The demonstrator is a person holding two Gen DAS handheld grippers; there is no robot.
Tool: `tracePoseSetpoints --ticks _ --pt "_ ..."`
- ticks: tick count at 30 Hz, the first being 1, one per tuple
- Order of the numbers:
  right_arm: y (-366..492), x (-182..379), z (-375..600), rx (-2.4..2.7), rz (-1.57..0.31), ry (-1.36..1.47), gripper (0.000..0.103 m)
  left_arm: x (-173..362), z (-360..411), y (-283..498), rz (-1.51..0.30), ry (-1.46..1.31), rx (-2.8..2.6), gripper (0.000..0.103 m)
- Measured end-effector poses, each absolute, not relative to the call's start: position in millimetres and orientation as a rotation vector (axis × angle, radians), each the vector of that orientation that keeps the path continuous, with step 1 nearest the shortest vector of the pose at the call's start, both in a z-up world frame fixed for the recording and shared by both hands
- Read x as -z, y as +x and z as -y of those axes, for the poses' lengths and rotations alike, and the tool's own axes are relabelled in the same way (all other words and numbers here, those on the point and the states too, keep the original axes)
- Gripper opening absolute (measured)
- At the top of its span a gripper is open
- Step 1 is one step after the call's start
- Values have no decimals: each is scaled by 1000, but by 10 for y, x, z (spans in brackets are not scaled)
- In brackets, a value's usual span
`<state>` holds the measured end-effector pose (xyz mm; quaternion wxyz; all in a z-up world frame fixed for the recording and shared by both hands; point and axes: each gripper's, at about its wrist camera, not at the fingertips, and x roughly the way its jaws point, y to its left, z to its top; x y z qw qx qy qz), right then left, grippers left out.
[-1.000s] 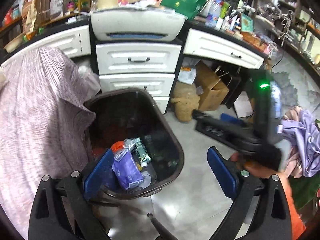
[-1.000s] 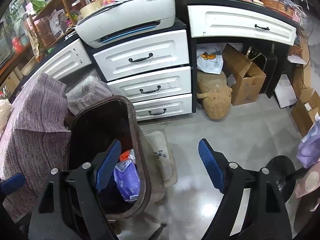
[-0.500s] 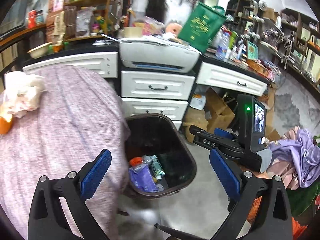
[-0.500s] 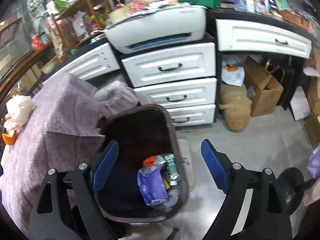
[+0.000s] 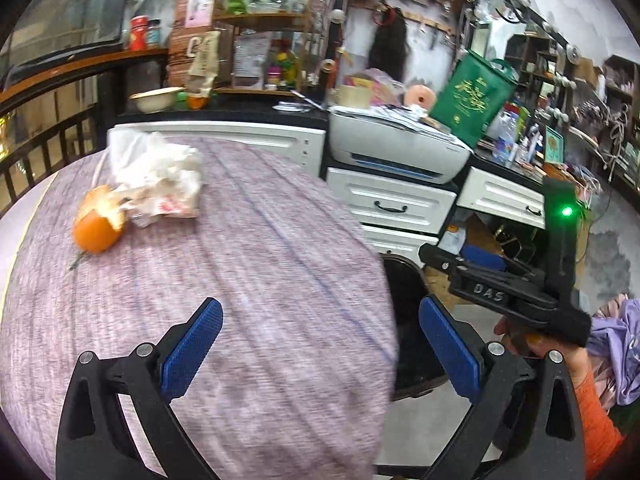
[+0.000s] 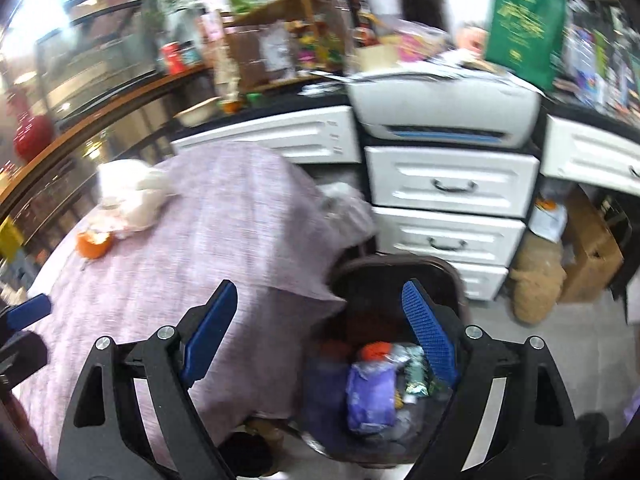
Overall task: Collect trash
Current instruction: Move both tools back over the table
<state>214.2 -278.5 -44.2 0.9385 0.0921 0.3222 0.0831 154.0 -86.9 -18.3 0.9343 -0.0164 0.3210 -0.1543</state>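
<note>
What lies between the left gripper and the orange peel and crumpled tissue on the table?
Nothing visible: only bare tablecloth lies between the open left gripper and the orange peel beside the tissue.

Counts: 2 tools, left tool (image 5: 320, 344) and right tool (image 6: 320, 320), each with 2 blue pads. On the table (image 5: 248, 280), far left: 1 orange (image 5: 96, 232) and 1 heap of crumpled white wrappers (image 5: 156, 176). To the right, 1 dark bin (image 6: 400, 272) with 1 purple packet (image 6: 370, 396) and 1 orange-capped item (image 6: 376, 350) countable, the rest too blurred; behind it 1 printer (image 6: 444, 108), 1 green bag (image 6: 524, 20) and 2 stacked drawers (image 6: 452, 184) clearly visible.
</note>
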Motion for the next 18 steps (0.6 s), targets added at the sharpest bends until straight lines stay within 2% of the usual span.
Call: tracePoseSetpoints --ticks 18 --pt "2595 20 1421 -486 -654 55 84 172 -725 1652 -669 -56 -49 97"
